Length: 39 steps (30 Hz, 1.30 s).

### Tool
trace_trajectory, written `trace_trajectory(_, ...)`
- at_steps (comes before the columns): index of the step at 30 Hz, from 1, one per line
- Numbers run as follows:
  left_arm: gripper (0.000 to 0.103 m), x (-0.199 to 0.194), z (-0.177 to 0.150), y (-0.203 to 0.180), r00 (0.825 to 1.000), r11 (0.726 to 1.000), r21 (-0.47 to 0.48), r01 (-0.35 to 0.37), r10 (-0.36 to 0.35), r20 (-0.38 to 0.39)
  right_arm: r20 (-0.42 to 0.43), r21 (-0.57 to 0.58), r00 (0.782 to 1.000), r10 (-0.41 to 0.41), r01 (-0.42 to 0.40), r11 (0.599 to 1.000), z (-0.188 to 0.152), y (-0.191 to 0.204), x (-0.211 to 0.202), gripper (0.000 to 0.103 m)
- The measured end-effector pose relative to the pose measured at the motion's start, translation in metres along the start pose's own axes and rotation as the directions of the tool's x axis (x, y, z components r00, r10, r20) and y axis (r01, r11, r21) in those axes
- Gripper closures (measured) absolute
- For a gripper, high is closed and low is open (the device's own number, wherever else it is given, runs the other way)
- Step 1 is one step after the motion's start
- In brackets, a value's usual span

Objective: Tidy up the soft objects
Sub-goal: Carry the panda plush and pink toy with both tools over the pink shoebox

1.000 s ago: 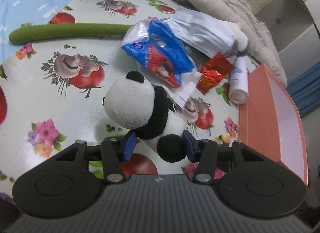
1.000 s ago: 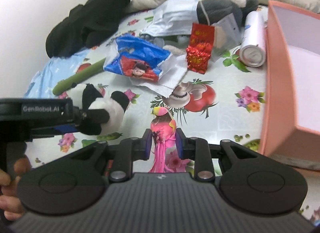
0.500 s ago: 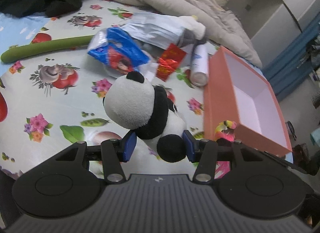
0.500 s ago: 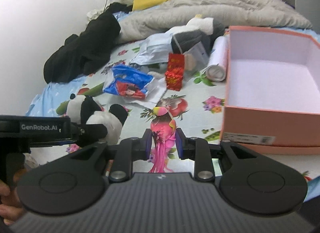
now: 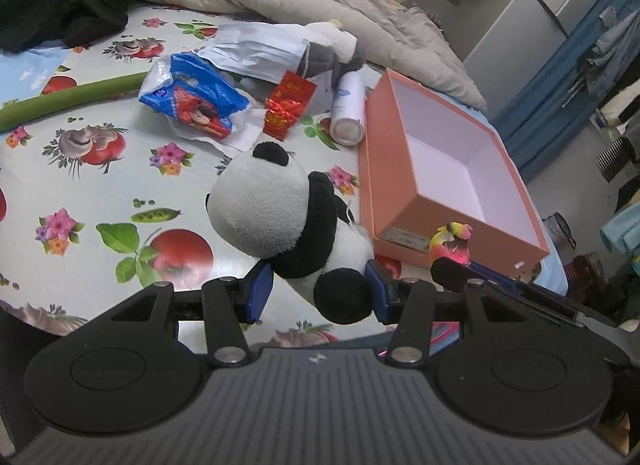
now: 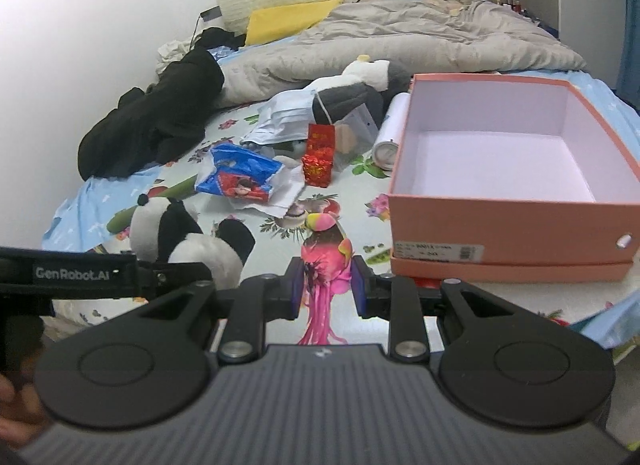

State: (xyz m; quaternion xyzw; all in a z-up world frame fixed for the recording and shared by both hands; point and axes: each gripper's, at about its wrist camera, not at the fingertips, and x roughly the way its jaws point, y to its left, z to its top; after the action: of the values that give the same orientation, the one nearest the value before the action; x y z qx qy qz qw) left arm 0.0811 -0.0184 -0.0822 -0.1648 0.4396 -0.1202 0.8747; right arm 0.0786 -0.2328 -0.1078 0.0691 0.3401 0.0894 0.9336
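Both pickups done, nothing boxed yet. Left tool (image 5: pixel 316 295) pinches the panda plush (image 5: pixel 280 217) low on its body, held clear above the floral bed cover (image 5: pixel 120 169); white head, black ears and limbs, fuzzy and squashy. Right tool (image 6: pixel 326 285) is clamped on a slim pink parrot toy (image 6: pixel 326 261) with a yellow-green head, tail hanging below the pads. Just beyond, the salmon box (image 6: pixel 500 221) sits open and looks empty, though its near corner is hidden. Farther back, a grey-and-white plush (image 6: pixel 352 93) is left among wrappers, a black garment (image 6: pixel 160 121) behind.
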Motion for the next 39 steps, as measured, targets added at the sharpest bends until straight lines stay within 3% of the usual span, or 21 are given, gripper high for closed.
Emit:
trace_trajectory(10, 0.047, 0.005, -0.006, -0.024, 0.999, 0.997, 0.069, 0.028, -0.026, -0.024, 0.025, 0.014, 0.999, -0.04, 0.039, 0.999, -0.004, -0.01, -0.019, 0.074)
trace_trajectory(25, 0.047, 0.038, -0.008, -0.101, 0.991, 0.975, 0.192, 0.114, -0.099, -0.086, 0.057, 0.128, 0.989, -0.138, 0.13, 0.983, -0.007, -0.069, -0.051, 0.074)
trace_trajectory(39, 0.047, 0.092, 0.041, -0.163, 0.988, 0.948, 0.291, 0.13, -0.099, -0.119, 0.085, 0.209, 0.98, -0.177, 0.157, 0.965, 0.028, -0.131, -0.042, 0.074)
